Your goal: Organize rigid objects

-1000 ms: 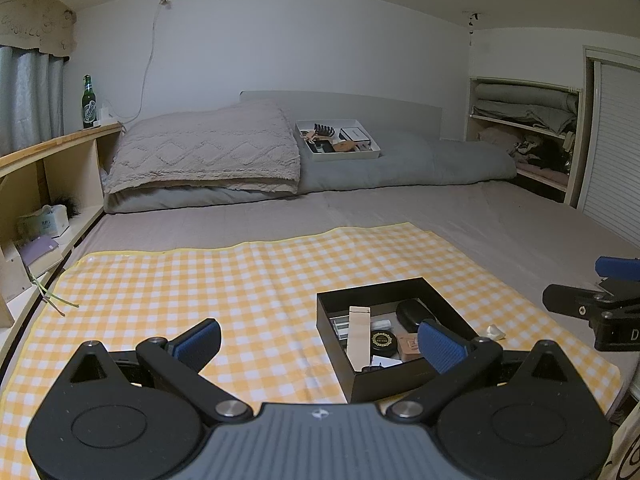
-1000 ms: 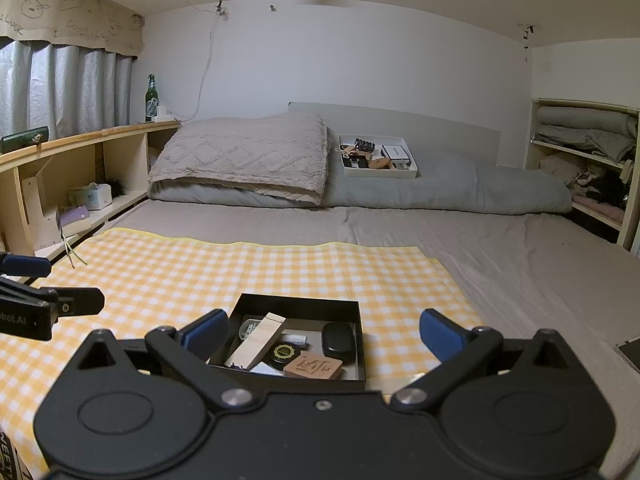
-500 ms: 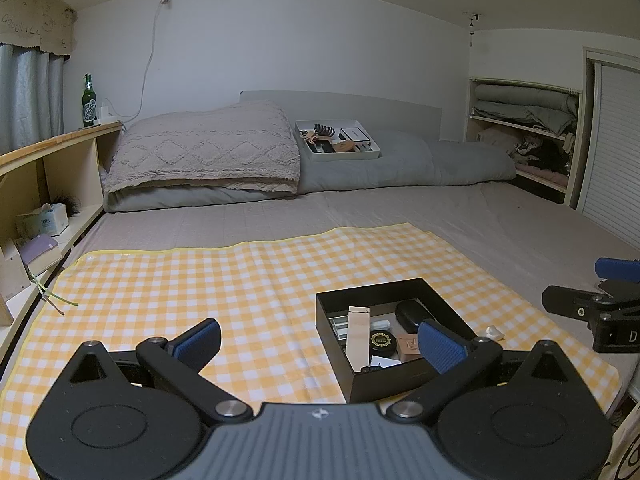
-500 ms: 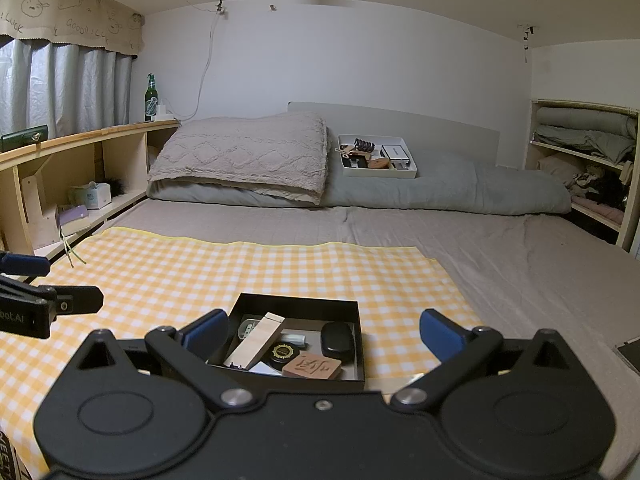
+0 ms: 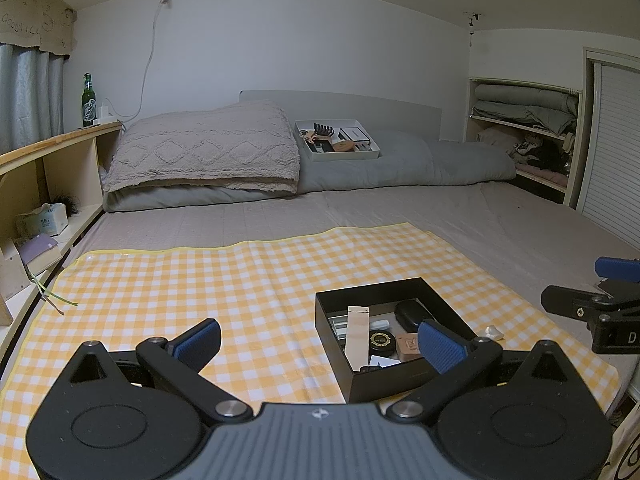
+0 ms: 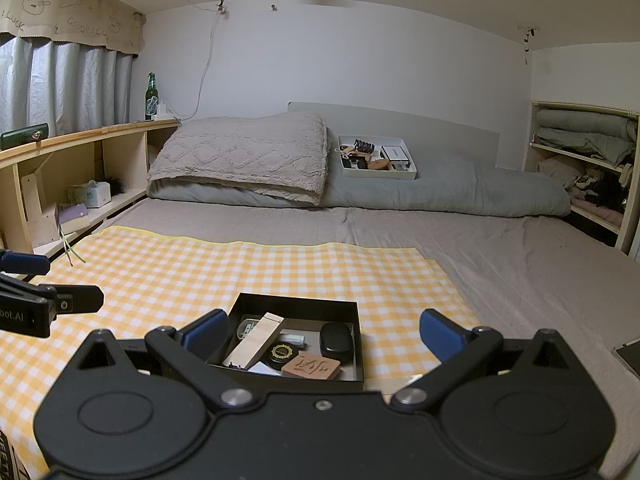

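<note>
Black box [image 6: 297, 308] sits on the yellow checked cloth [image 6: 200, 272], toward its near right corner, walls up, top uncovered. Inside: a pale wooden block [image 6: 258, 340] leaning on the near-left wall, long axis running from the near-left corner up toward the box centre; a round black tin [image 6: 283, 353] beside it; a brown carved block [image 6: 316, 366] flat at the near wall; a black oval case [image 6: 335, 340] toward the right wall. In your left view a small white piece [image 5: 493, 333] lies on the cloth just outside the box's right wall. Wide bare cloth to the left and beyond the box; the cloth's right edge is close. Your left gripper [image 5: 318, 340] is spread wide, holding nothing; your right gripper [image 6: 323, 330] likewise, fingers straddling the box from above. A white tray [image 6: 376, 160] rests far back on the grey bedding [image 6: 460, 192].
</note>
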Available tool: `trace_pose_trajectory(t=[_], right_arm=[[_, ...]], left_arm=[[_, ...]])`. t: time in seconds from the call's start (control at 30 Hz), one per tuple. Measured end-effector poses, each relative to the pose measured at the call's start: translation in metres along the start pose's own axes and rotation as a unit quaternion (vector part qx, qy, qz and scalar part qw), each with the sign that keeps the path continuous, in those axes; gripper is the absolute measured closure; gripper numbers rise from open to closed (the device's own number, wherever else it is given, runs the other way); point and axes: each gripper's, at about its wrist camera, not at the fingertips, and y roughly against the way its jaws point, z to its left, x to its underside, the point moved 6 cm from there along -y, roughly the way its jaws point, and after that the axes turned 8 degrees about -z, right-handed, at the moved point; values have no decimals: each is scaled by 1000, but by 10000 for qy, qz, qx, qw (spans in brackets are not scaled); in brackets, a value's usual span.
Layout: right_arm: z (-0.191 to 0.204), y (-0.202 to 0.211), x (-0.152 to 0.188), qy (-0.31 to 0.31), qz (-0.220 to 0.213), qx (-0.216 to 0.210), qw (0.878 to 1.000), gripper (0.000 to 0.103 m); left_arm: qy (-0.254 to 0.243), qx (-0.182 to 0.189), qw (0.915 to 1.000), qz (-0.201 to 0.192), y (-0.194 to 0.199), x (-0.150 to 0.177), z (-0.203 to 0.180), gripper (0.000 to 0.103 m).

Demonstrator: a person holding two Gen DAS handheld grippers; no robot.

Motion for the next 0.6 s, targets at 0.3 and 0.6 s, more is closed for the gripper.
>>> trace_pose_trajectory(t=[0.3,0.6], right_arm=[[-1,0,0,1,0,2,10000,0],[-1,0,0,7,1,2,10000,0]], left_arm=[[-12,6,10000,-3,1,0,-1,0],[-6,3,10000,0,1,0,-1,0]])
